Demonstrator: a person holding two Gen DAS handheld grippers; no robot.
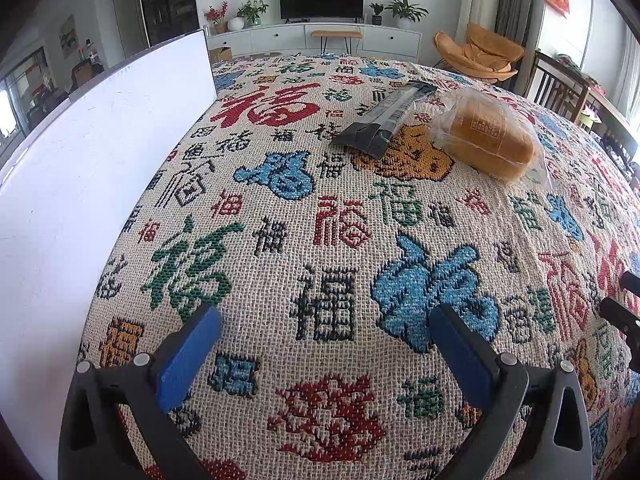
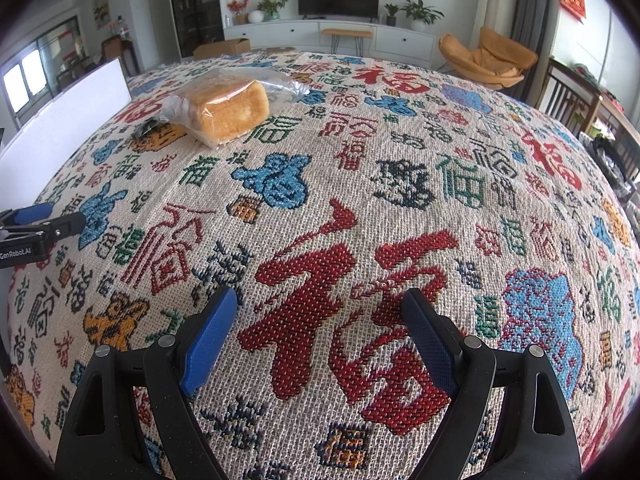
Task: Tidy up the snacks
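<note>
A loaf of bread in a clear plastic bag (image 1: 486, 136) (image 2: 228, 110) lies on the patterned tablecloth, far from both grippers. Just left of it lies a long dark snack packet (image 1: 382, 118); in the right wrist view only the packet's dark end (image 2: 149, 127) shows beside the bread. A white box wall (image 1: 100, 152) (image 2: 60, 128) stands along the table's left side. My left gripper (image 1: 324, 312) is open over the cloth with nothing between its blue pads. My right gripper (image 2: 320, 296) is open too, over a big red character. The left gripper's tips (image 2: 64, 218) show at the right wrist view's left edge.
The tablecloth (image 1: 320, 220) covers the whole table. Beyond the far edge are a TV cabinet (image 1: 320, 36), an orange lounge chair (image 1: 480, 56) and wooden chairs (image 1: 560, 88) on the right. A black part of the right gripper (image 1: 620, 312) shows at the right edge.
</note>
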